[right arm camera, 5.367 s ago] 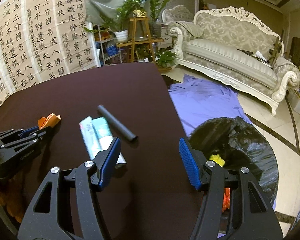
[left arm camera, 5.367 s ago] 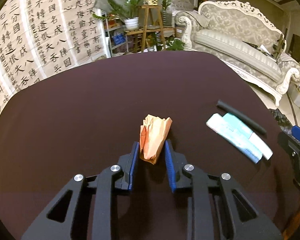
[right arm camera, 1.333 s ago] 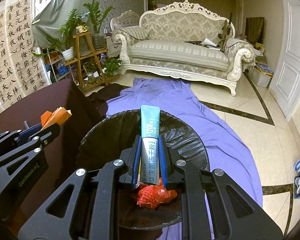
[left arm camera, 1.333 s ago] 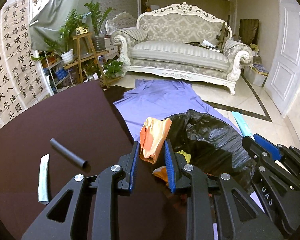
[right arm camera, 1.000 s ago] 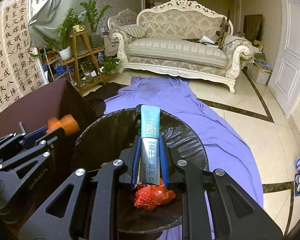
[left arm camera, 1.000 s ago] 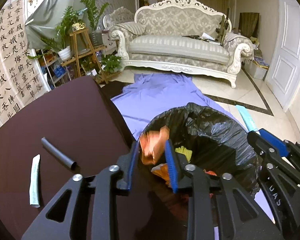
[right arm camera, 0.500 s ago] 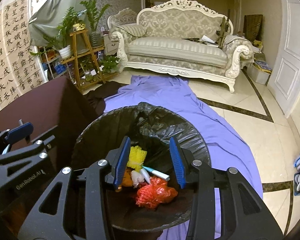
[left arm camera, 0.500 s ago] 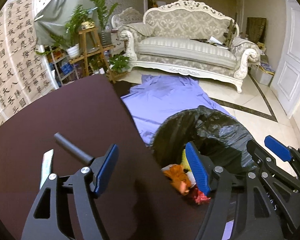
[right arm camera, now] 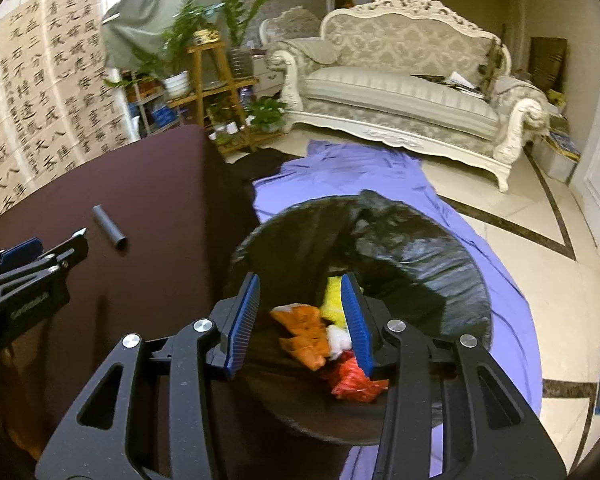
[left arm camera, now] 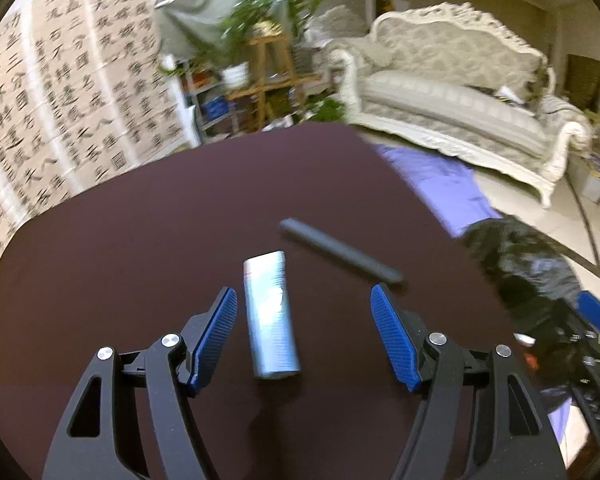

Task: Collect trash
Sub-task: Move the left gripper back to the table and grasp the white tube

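Observation:
A light blue packet (left arm camera: 270, 316) lies flat on the dark table (left arm camera: 140, 220), between the fingers of my left gripper (left arm camera: 302, 292) and nearer the left one. That gripper is open and touches nothing. A black tube (left arm camera: 340, 254) lies just beyond on the table, also in the right wrist view (right arm camera: 108, 228). My right gripper (right arm camera: 300, 280) hangs open and empty over the black trash bag (right arm camera: 440, 248). Inside lie orange paper (right arm camera: 304, 332), a yellow piece (right arm camera: 332, 296) and red netting (right arm camera: 356, 380). The left gripper (right arm camera: 24, 280) shows at that view's left edge.
The trash bag (left arm camera: 516, 256) stands on the floor off the table's right edge. A purple cloth (right arm camera: 360, 168) is spread on the tiles behind it. A cream sofa (right arm camera: 400, 92) and a wooden plant stand (right arm camera: 216, 92) stand further back.
Both grippers opened and dropped their loads, the orange paper and the tube packet, into the bag. The left gripper then swung left, back over the table to the light blue packet.

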Tool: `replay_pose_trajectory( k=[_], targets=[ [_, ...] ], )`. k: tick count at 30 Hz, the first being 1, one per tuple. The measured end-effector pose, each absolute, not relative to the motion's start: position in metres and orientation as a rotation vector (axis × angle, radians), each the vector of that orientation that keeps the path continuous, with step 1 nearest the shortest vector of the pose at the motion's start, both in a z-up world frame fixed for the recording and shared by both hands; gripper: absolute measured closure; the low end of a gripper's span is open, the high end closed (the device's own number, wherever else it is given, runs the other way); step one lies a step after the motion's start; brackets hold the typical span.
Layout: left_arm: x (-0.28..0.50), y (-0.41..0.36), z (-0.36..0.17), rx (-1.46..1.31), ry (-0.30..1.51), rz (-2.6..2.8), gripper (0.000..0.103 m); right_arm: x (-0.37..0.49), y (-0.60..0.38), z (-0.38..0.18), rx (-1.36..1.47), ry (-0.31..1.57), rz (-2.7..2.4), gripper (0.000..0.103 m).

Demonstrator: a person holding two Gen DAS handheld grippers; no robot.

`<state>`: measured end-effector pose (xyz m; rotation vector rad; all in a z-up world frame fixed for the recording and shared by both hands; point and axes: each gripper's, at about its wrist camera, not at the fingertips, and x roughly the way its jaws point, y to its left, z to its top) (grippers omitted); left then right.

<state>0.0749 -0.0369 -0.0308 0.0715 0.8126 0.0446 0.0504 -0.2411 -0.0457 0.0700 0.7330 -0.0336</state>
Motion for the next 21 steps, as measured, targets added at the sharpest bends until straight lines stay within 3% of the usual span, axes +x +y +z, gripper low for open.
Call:
replay_pose_trajectory(
  k=[2,3,9,11,12,21],
  targets=[
    [0.082,-0.026,-0.035,0.049,0.850,0.052,0.036,0.054,-0.232,-0.042,0.060,0.733,-0.010,0.060],
    [0.085,-0.023,-0.036,0.042,0.863,0.051,0.038,0.054,-0.229,-0.042,0.057,0.733,0.000,0.055],
    [0.091,-0.013,-0.047,0.047,0.908,0.009,0.063,0.063,-0.195,-0.038,0.017,0.747,0.080,0.052],
    [0.088,-0.011,-0.047,0.065,0.894,0.007,0.079,0.067,-0.182,-0.040,0.001,0.762,0.115,0.052],
    [0.085,-0.009,-0.047,0.071,0.888,0.004,0.082,0.068,-0.177,-0.041,-0.006,0.770,0.126,0.052],
    [0.067,0.041,-0.043,0.005,0.874,0.048,0.083,0.094,-0.140,-0.050,-0.058,0.849,0.212,0.048]
  ],
)
